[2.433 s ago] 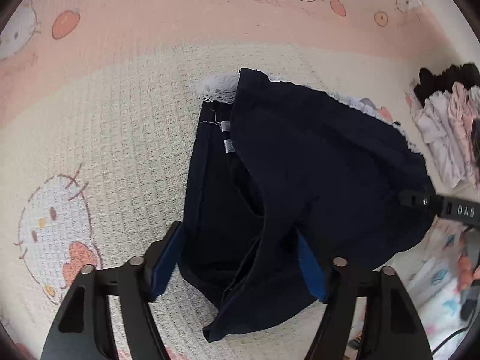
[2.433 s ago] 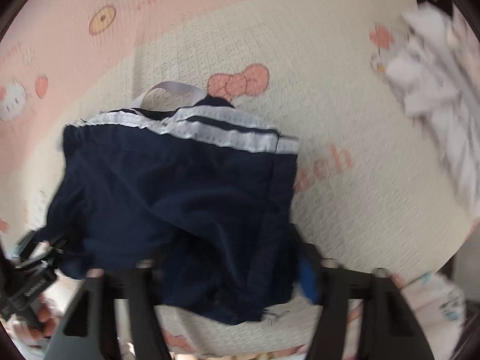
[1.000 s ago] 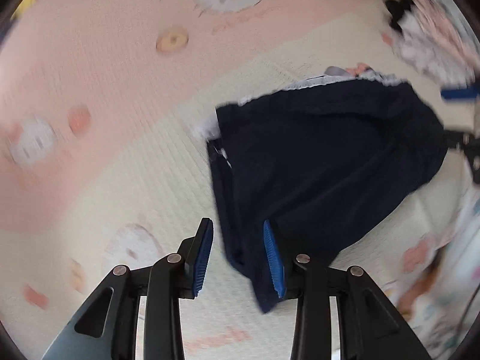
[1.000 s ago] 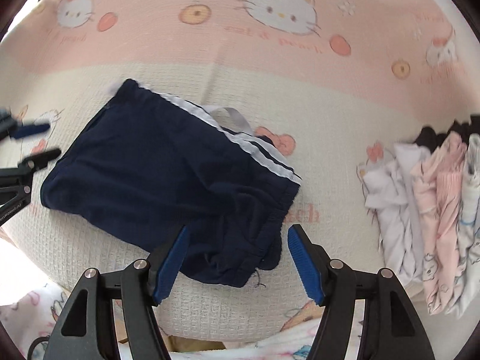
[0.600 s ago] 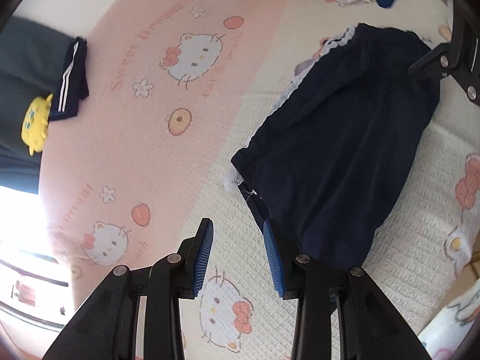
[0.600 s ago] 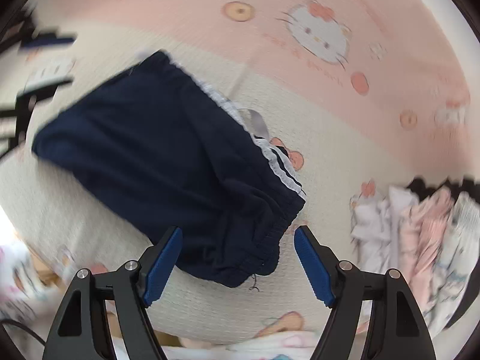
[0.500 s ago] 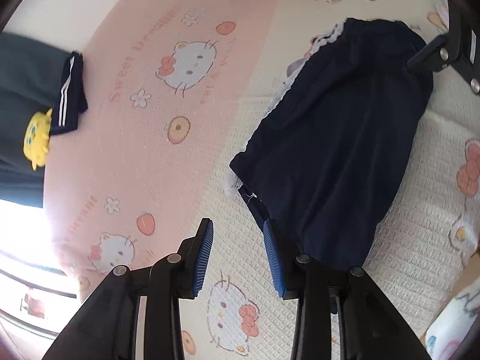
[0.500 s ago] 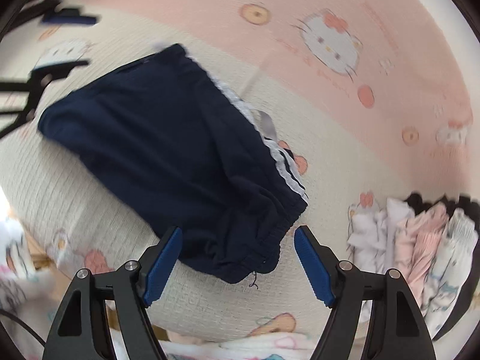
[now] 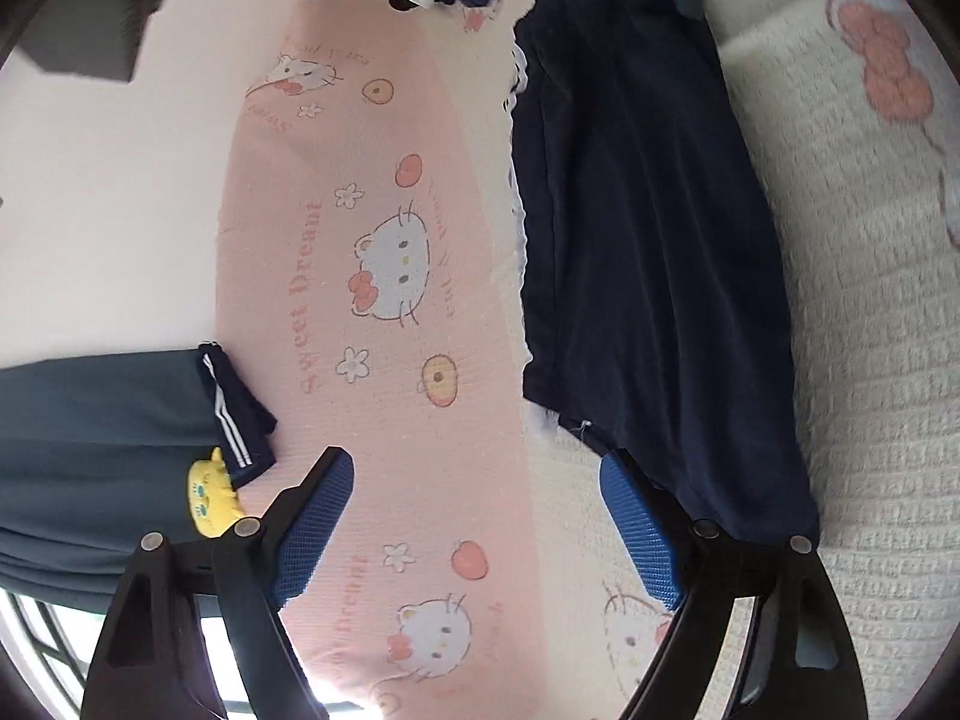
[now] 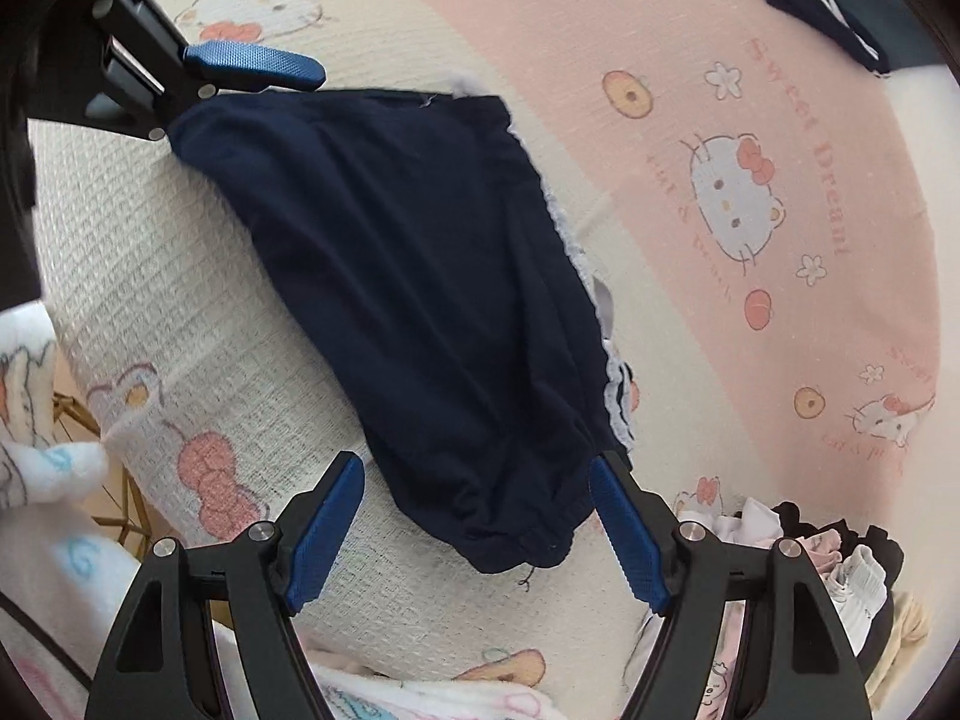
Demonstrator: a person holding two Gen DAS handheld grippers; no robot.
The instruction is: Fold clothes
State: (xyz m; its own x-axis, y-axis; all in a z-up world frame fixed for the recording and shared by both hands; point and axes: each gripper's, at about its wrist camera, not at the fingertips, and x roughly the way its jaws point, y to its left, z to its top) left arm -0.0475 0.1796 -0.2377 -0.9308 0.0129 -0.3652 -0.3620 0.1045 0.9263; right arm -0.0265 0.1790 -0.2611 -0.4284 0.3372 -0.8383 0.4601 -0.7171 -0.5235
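Dark navy shorts point(image 9: 648, 240) with a white-trimmed edge lie folded flat on the cream waffle blanket point(image 9: 870, 300). My left gripper point(image 9: 480, 510) is at their near end with its jaws opening. Only bedding lies between its blue pads, and its right finger overlaps the shorts' corner. In the right wrist view the shorts point(image 10: 420, 270) run away from me. Their bunched near end lies between the pads of my open right gripper point(image 10: 477, 516), which do not press on it. One blue pad point(image 10: 252, 66) of the left gripper shows at their far corner.
A pink cartoon-cat sheet point(image 9: 372, 210) covers the bed beyond the blanket. A row of folded clothes point(image 10: 828, 552) sits by my right gripper. A dark garment with white stripes point(image 9: 234, 414) and a yellow item point(image 9: 210, 492) lie at the sheet's edge. A white printed blanket point(image 10: 36, 432) hangs at the left.
Both grippers let go of the shorts, which now lie flat. Both views have rolled. The left jaws have spread wide. The right gripper has come closer over the shorts' end.
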